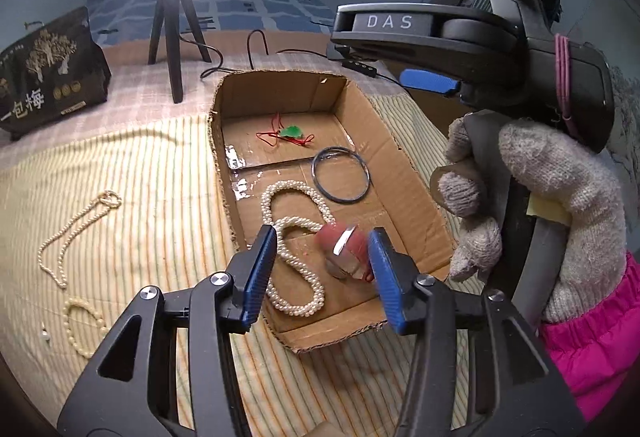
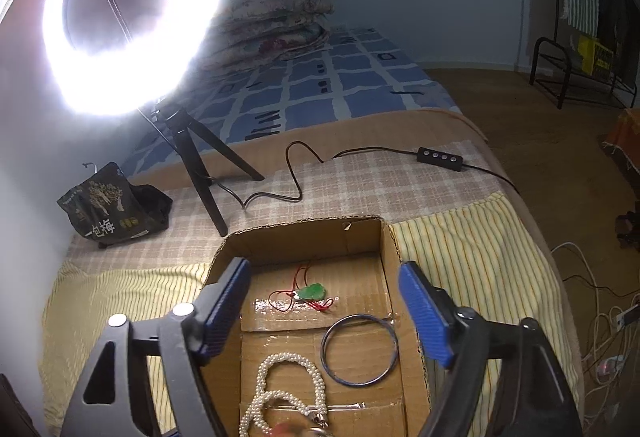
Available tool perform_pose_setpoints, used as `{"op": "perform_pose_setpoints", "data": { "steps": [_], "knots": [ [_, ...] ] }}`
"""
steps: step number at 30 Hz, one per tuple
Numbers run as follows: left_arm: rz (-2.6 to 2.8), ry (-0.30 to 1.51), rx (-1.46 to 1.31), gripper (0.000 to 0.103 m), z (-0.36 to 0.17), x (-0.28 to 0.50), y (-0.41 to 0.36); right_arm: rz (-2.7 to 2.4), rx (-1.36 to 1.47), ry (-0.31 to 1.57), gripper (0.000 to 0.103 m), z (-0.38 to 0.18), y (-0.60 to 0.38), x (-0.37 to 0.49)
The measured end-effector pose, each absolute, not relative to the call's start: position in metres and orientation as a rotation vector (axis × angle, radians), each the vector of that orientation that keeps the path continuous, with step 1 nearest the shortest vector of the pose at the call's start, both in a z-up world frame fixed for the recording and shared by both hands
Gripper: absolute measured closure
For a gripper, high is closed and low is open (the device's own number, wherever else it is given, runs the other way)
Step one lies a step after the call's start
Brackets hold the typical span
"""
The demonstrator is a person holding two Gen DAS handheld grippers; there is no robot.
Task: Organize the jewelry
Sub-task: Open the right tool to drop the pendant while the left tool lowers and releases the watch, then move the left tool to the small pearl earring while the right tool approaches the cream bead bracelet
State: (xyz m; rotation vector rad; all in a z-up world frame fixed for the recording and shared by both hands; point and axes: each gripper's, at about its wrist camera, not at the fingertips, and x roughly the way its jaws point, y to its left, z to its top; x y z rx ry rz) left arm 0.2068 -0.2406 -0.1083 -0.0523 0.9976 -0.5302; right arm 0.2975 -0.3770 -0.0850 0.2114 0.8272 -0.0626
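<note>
Ann: Left wrist view looks down into a cardboard box (image 1: 404,177) on the bed (image 1: 132,165). The left gripper (image 1: 322,269) is over the near end of the box, and its fingers are apart.

Ben: What is between them?

Ann: A blurry red thing (image 1: 345,249) with a shiny bit, right next to the right finger. I cannot tell if it touches. A thick pearl necklace (image 1: 294,237) lies under it, on the box floor.

Ben: What else is in the box?

Ann: A dark bangle (image 1: 340,175) in the middle, and a green pendant (image 1: 291,132) on red string at the far end. The walls are low and the top is open.

Ben: And outside?

Ann: Only this view shows a thin pearl necklace (image 1: 74,233) and a bead bracelet (image 1: 82,321) on the striped blanket, left of the box. A gloved hand (image 1: 532,213) holds the other tool.

Ben: Right wrist view?

Ann: The right gripper (image 2: 324,313) is wide open above the box, holding nothing. It shows a ring light (image 2: 132,17) and the floor past the bed's edge.
</note>
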Motion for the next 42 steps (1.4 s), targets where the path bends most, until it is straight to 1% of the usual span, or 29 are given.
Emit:
{"op": "perform_pose_setpoints", "data": {
  "steps": [6, 23, 31, 42],
  "knots": [
    [-0.520, 0.991, -0.046, 0.054, -0.103, 0.205, -0.230, -0.071, 0.184, 0.824, 0.014, -0.076, -0.369, 0.294],
    [-0.469, 0.922, -0.003, 0.054, -0.073, 0.183, -0.176, -0.045, 0.120, 0.800, 0.013, -0.042, -0.333, 0.269],
    [-0.393, 0.913, -0.010, 0.054, -0.066, 0.182, -0.112, 0.012, 0.099, 0.776, 0.013, -0.031, -0.312, 0.254],
    [-0.246, 0.943, -0.077, 0.054, -0.078, 0.190, -0.010, 0.177, 0.077, 0.819, 0.014, -0.047, -0.260, 0.249]
  ]
}}
